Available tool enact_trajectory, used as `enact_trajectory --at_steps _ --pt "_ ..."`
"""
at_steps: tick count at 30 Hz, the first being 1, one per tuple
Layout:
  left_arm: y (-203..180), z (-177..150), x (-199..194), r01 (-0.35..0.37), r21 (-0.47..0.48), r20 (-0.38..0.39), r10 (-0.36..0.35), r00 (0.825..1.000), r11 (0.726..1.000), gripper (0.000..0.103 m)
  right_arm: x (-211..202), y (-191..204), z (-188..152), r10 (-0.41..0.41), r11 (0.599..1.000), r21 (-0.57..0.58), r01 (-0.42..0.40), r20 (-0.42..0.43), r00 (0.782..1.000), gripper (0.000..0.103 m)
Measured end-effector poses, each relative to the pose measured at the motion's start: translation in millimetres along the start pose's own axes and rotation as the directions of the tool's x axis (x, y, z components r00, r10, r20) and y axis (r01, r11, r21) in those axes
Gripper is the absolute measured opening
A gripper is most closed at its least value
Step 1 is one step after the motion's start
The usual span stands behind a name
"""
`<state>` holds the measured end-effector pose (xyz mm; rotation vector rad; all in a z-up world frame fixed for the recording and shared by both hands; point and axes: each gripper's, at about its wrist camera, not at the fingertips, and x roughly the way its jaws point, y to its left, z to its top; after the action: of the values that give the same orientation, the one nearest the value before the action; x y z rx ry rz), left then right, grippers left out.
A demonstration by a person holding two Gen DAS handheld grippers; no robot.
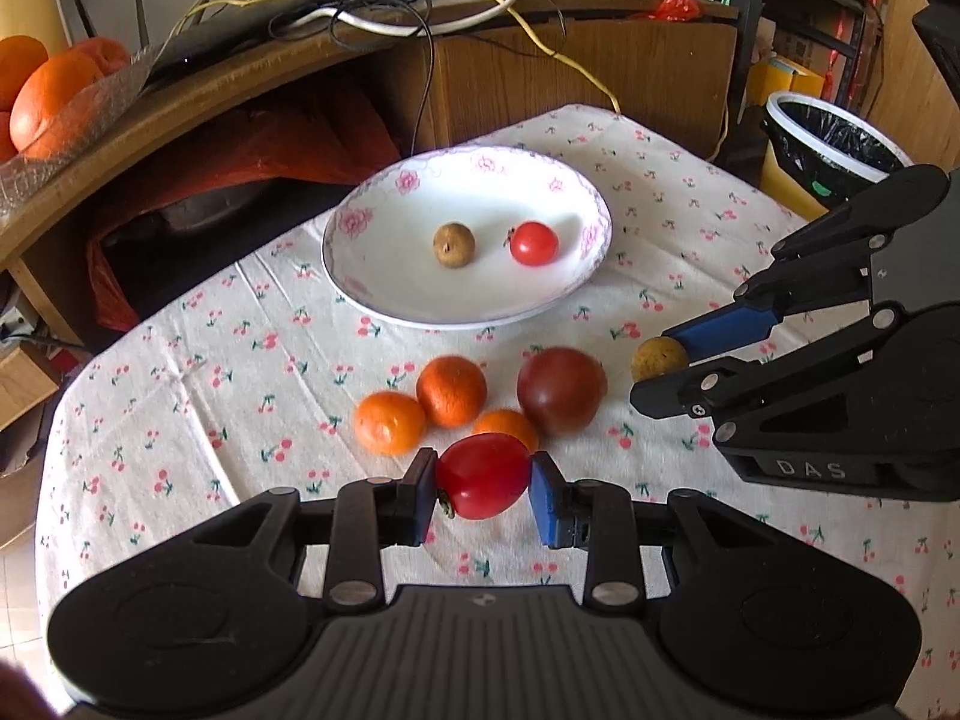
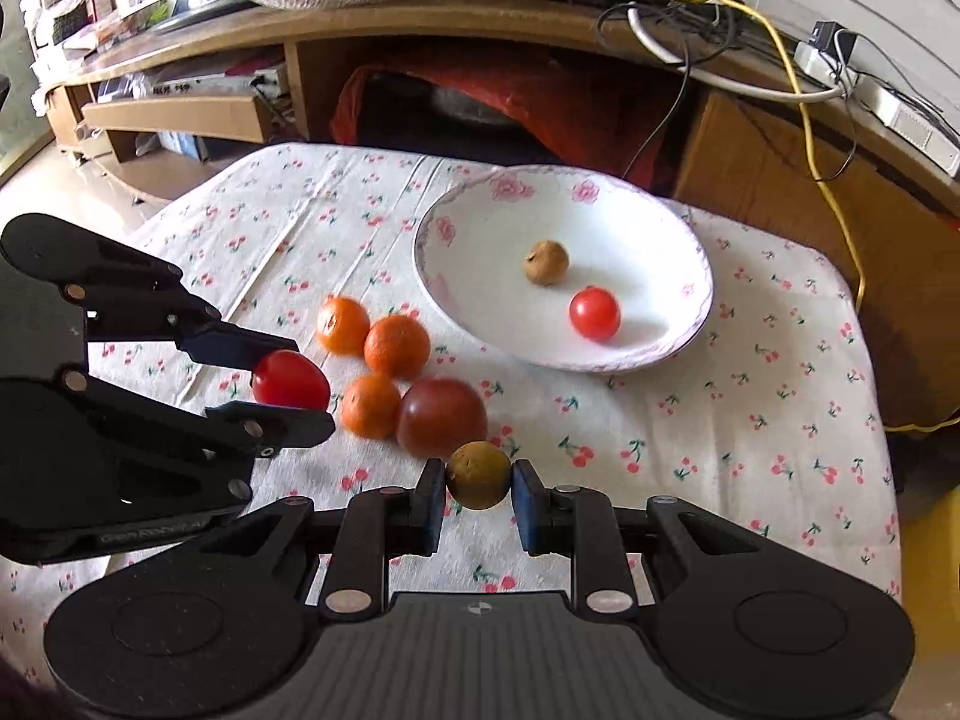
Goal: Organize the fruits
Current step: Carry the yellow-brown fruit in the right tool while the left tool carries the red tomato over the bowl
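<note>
- The left gripper (image 1: 483,483) is closed on an oval red tomato (image 1: 482,476); its long axis runs across between the fingers, with the stem end at about 8 o'clock beside the left pad.
- The right gripper (image 2: 479,476) is clamped on a round brown fruit (image 2: 479,475), held just above the cloth.
- On the flowered tablecloth (image 1: 252,360), three small oranges (image 1: 450,390) and a dark red tomato (image 1: 561,390) cluster together, touching.
- At 12 o'clock from that cluster sits a white bowl (image 1: 384,300), holding another brown fruit (image 1: 454,245) and a small red tomato (image 1: 533,243), apart from each other.
</note>
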<state>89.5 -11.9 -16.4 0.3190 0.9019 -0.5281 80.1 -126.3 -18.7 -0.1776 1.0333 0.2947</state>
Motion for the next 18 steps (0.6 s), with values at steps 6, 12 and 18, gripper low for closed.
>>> enact_trajectory --at_steps 6,12,18 --pt "0.8 9.4 2.1 -0.006 -0.004 0.018 0.006 1.000 1.000 0.041 0.8 -3.2 3.4 -0.008 1.000 0.009 0.008 0.013 1.000 0.019" --pt "0.0 17.9 3.9 -0.009 -0.002 0.033 0.009 0.999 1.000 0.041 -0.8 -7.0 11.0 -0.017 1.000 0.020 0.016 0.037 0.999 0.019" --pt "1.8 27.1 5.2 -0.019 -0.008 0.051 0.020 0.999 1.000 0.041 -1.4 -9.6 18.6 -0.026 0.999 0.032 0.025 0.056 0.998 0.019"
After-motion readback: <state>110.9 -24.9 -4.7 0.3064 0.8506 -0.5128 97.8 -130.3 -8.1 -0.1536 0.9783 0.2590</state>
